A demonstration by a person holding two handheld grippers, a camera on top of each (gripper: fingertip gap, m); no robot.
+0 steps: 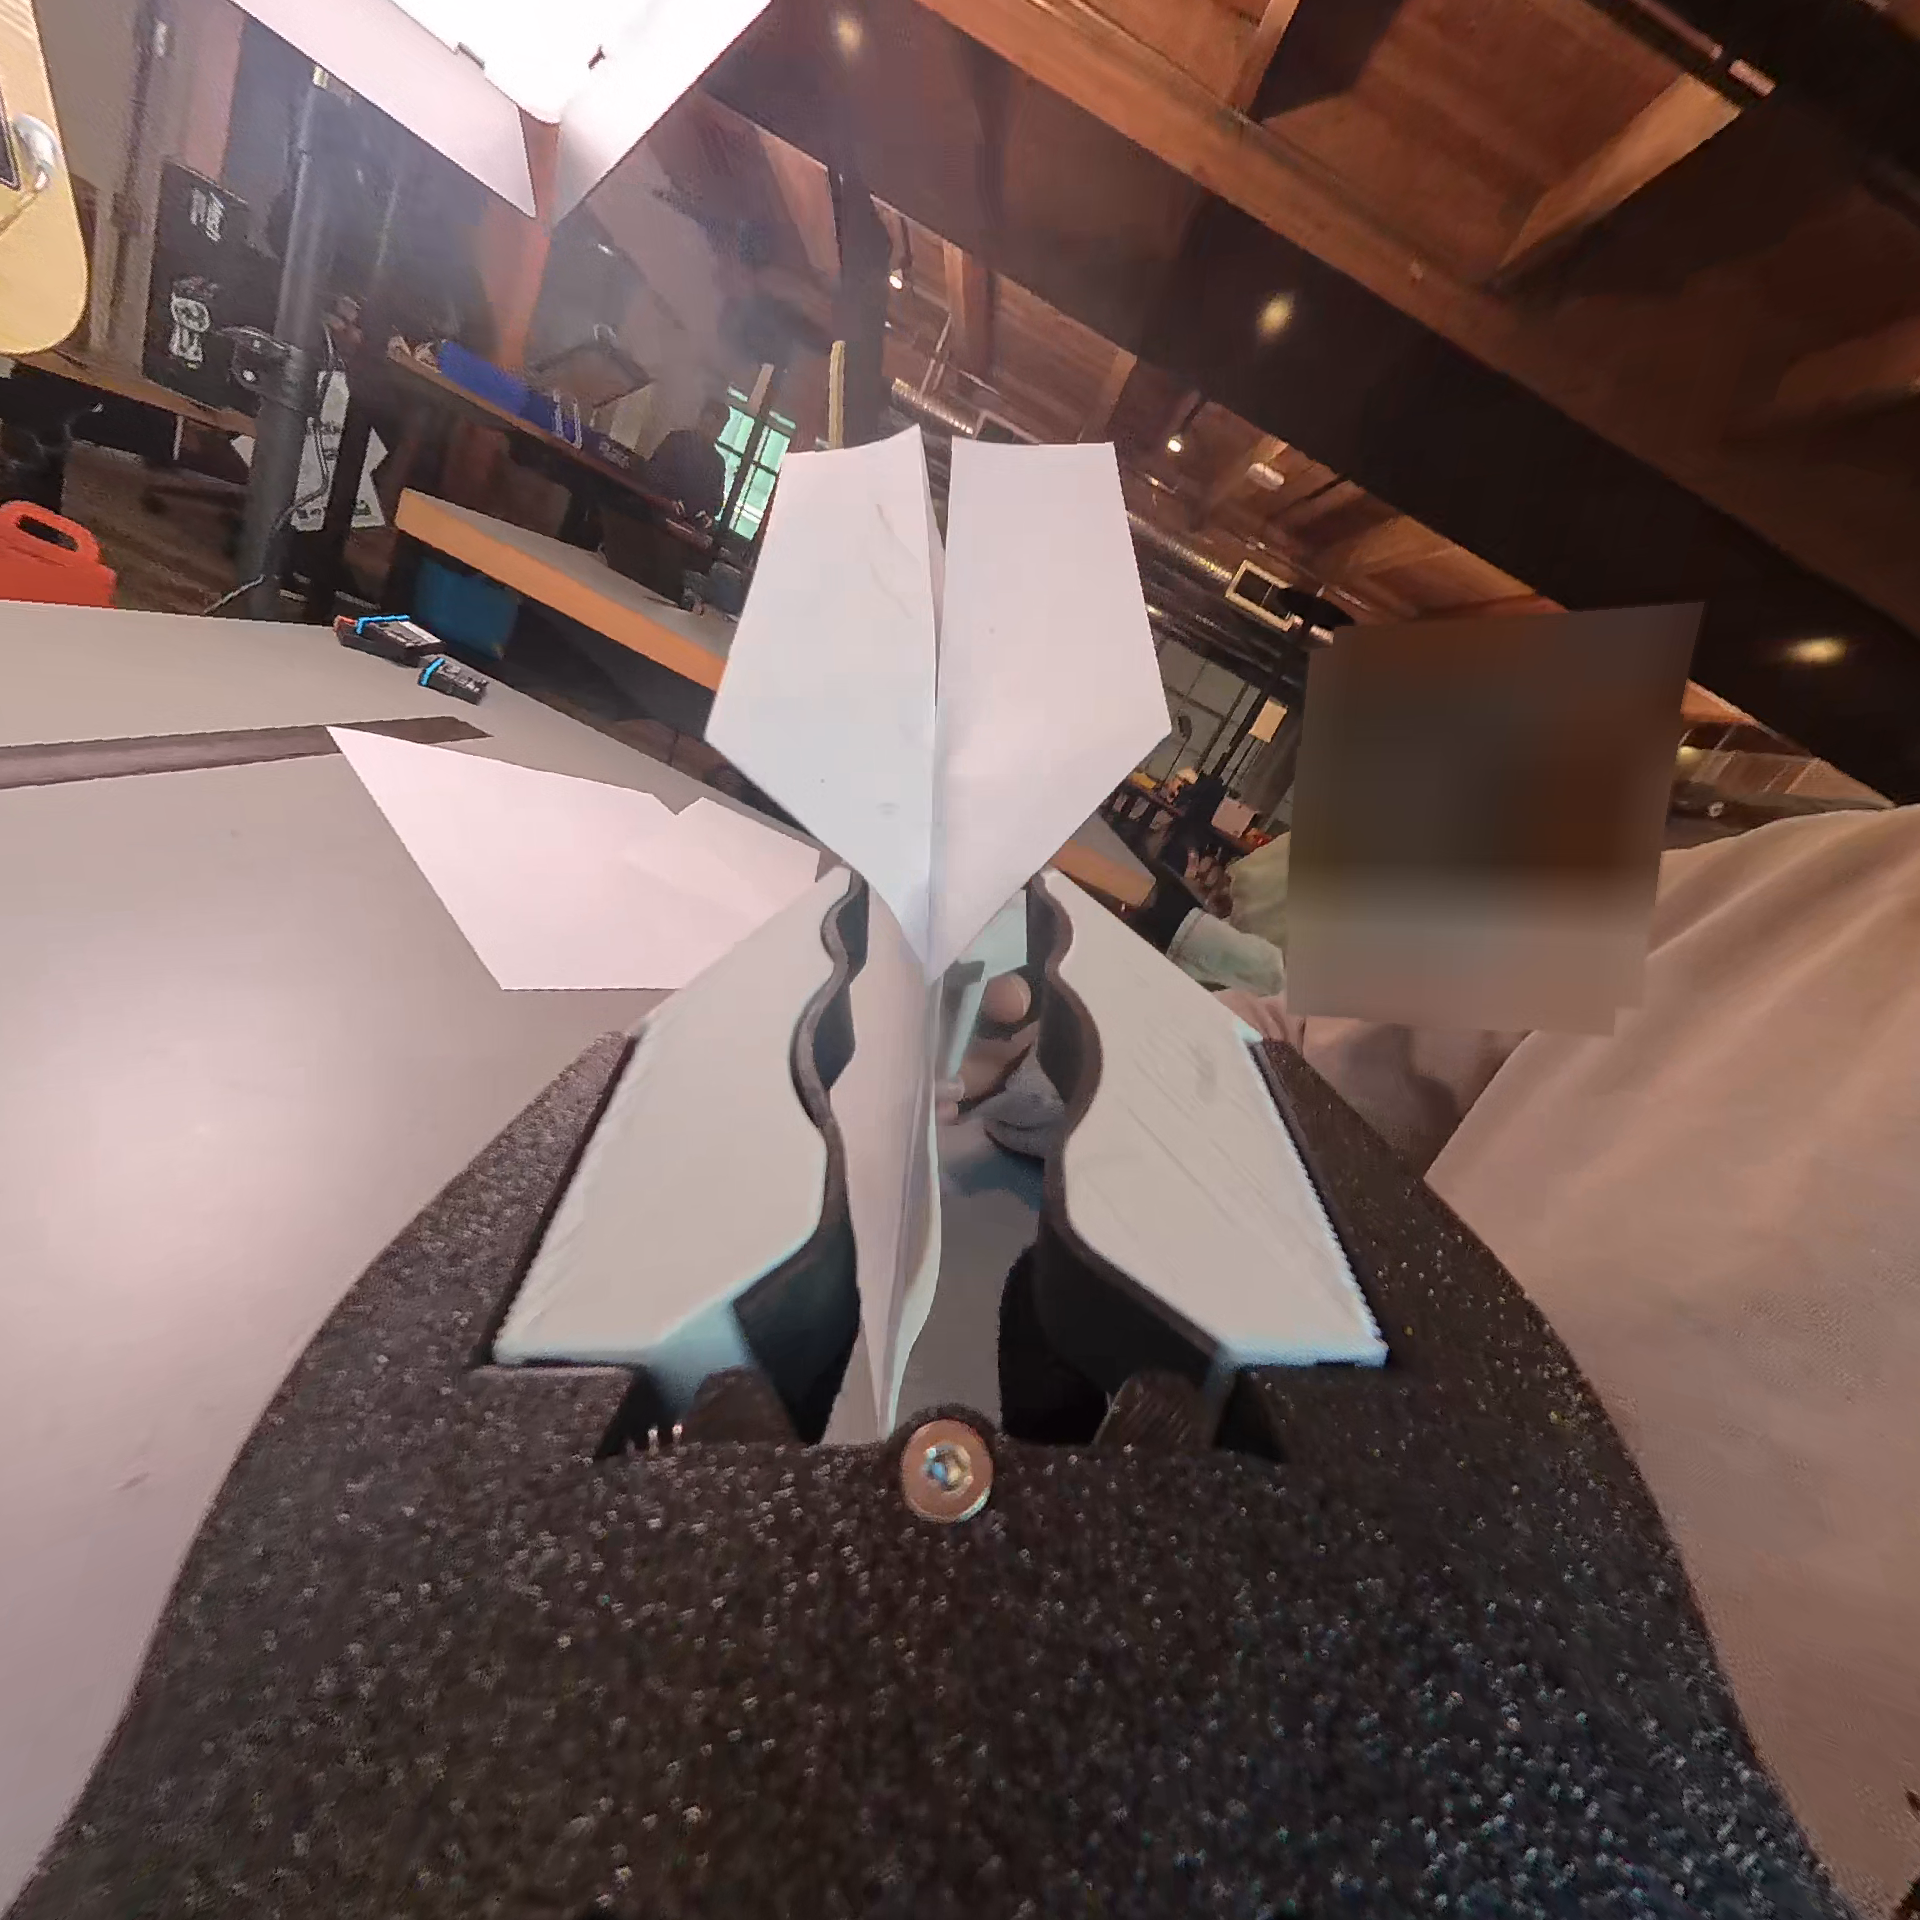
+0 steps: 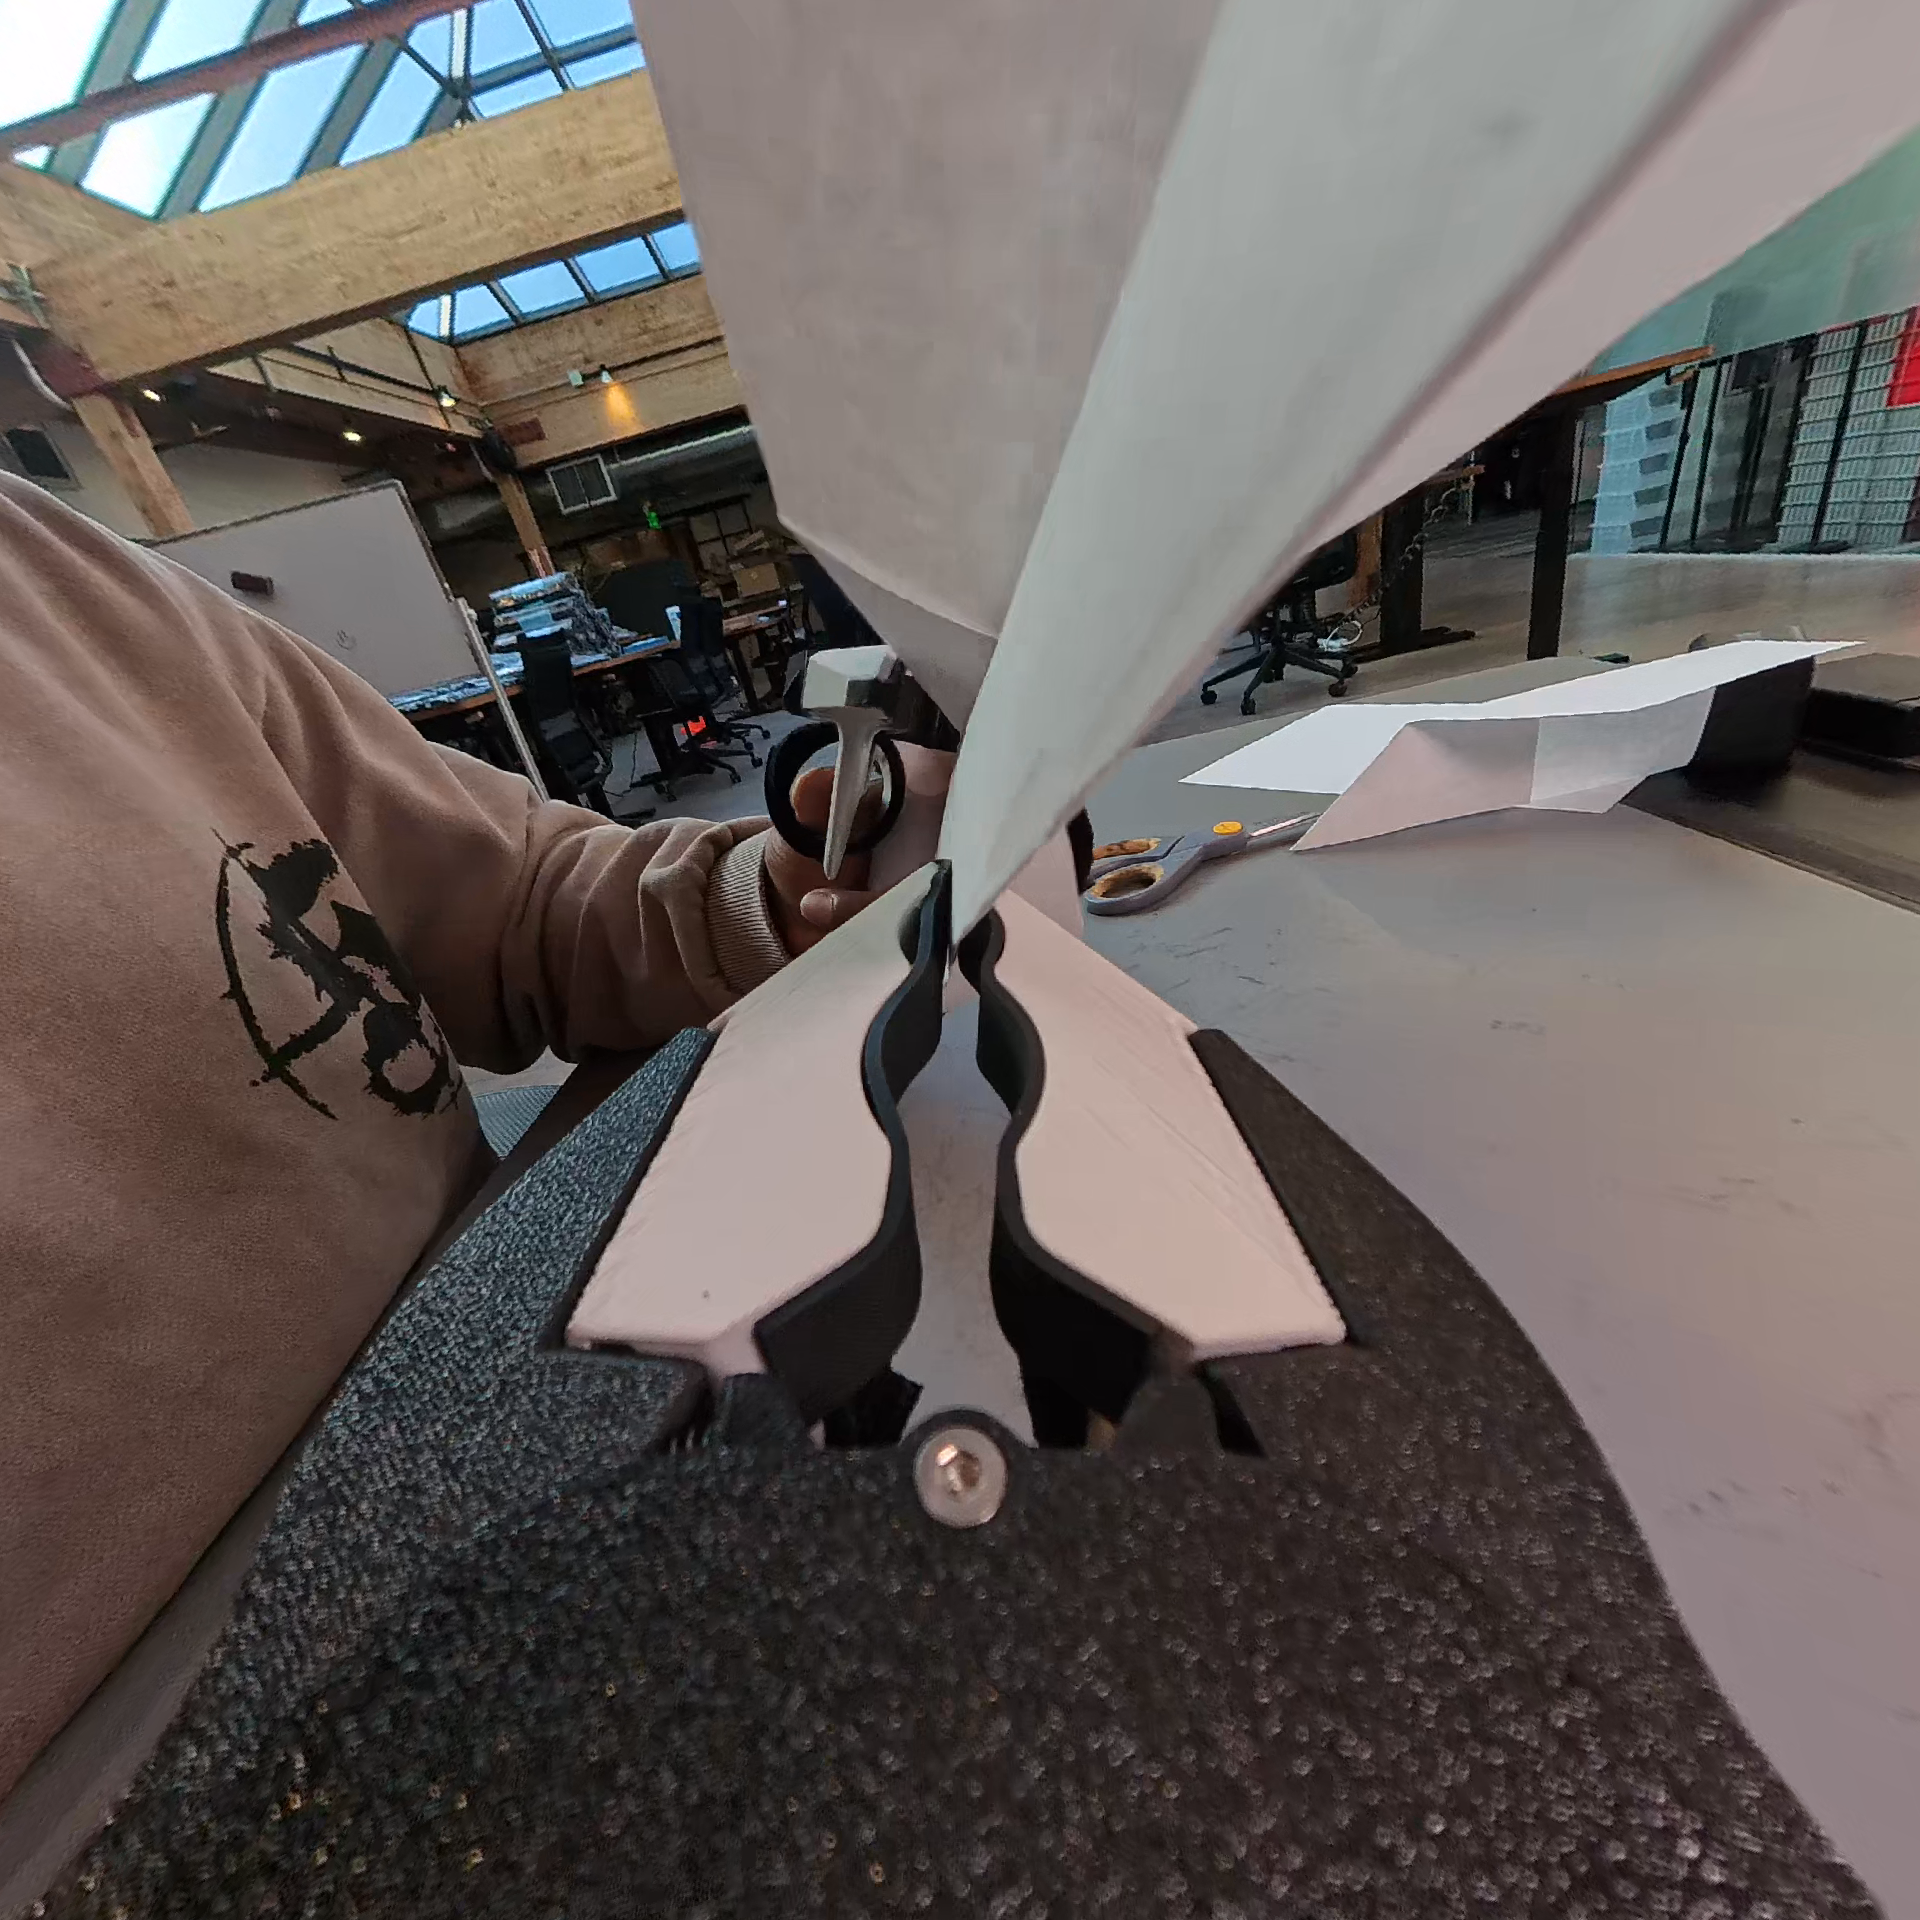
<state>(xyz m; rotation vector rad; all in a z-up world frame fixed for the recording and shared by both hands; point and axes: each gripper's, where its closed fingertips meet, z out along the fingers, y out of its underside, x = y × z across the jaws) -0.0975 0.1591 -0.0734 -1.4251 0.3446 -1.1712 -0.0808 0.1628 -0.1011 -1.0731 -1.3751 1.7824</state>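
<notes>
Both grippers held 1 folded paper (image 1: 935,665) aloft: left gripper (image 1: 940,904) apparently clamped its fold, right gripper (image 2: 951,914) pinched its tip, steadying it.

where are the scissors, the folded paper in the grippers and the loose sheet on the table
scissors (image 2: 1174,857), right wrist view, grey handle
folded paper (image 1: 925,665), left wrist view, centre crease
loose sheet (image 1: 551,873), left wrist view, flat middle

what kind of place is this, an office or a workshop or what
Likely a shared workshop or maker space in a converted industrial building: exposed timber beams under a skylight, long workbenches, rolling office chairs and a whiteboard beyond the grey table.
</notes>
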